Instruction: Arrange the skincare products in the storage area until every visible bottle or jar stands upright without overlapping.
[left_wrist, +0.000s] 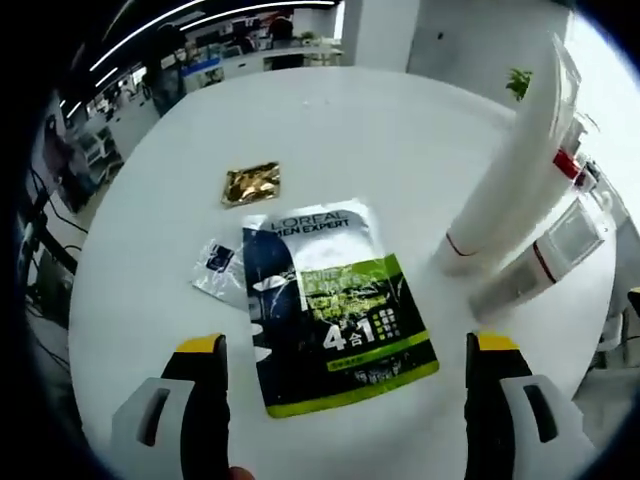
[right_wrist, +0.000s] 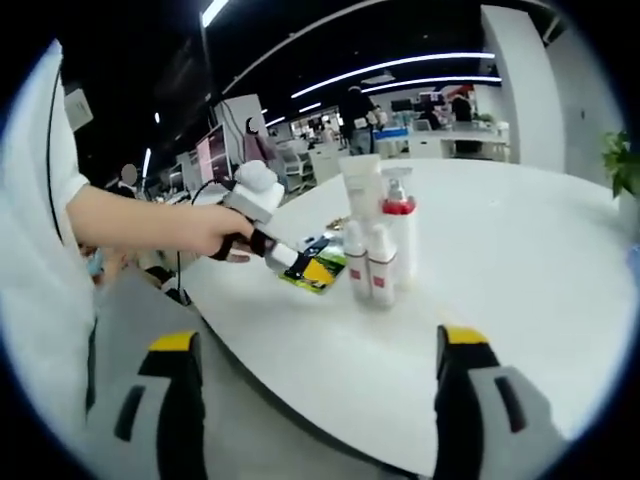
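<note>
My left gripper (left_wrist: 347, 345) hovers open over a flat dark and green L'Oreal sachet pack (left_wrist: 335, 310) lying on the white round table (left_wrist: 400, 130). A small silver sachet (left_wrist: 220, 265) lies partly under the pack's left edge, and a gold sachet (left_wrist: 250, 183) lies further away. To the right, a tall white tube (left_wrist: 520, 170) and a white bottle with a red band (left_wrist: 545, 255) stand upright. My right gripper (right_wrist: 317, 340) is open off the table's edge, empty. From there I see a hand holding the left gripper (right_wrist: 290, 258) beside the standing bottles (right_wrist: 372, 250).
The table edge (right_wrist: 300, 350) curves just ahead of the right gripper, with bare tabletop (right_wrist: 520, 240) to the right of the bottles. A person's arm and white sleeve (right_wrist: 60, 200) fill the left side. Office desks and a green plant (left_wrist: 518, 82) lie beyond.
</note>
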